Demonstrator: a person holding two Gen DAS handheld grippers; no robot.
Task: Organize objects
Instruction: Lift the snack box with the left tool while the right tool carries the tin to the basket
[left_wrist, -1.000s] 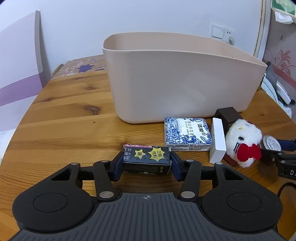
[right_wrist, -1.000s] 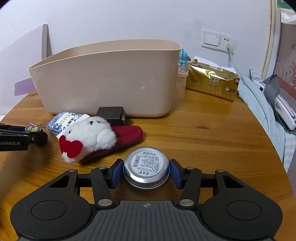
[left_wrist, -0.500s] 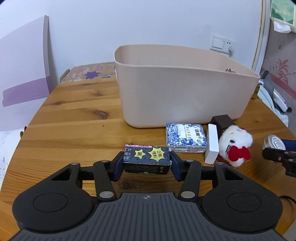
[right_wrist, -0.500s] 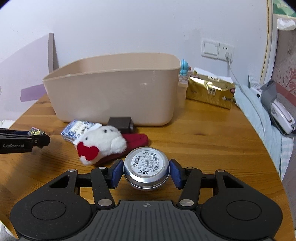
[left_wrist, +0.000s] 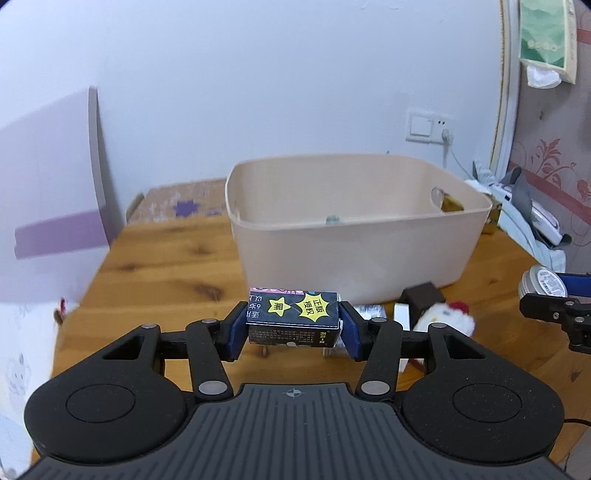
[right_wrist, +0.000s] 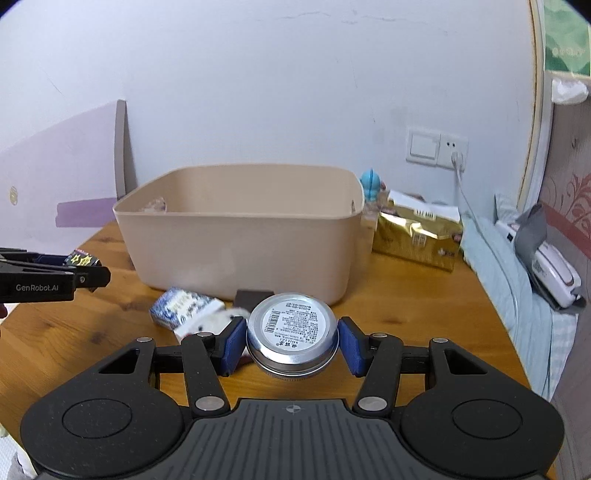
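Bin (left_wrist: 354, 254) ahead, far beyond both loads; dark box (left_wrist: 293, 314) clamped crosswise in left gripper (left_wrist: 293, 326), tin (right_wrist: 291, 332) pinched in right gripper (right_wrist: 291, 345), probably equally near.

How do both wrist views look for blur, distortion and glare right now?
Left wrist view: the held box is sharp, while the plush and table look motion-smeared; fisheye bends the wall edges. Right wrist view: the tin label is crisp with mild glare on its rim; the bin is slightly soft, the corners vignetted.
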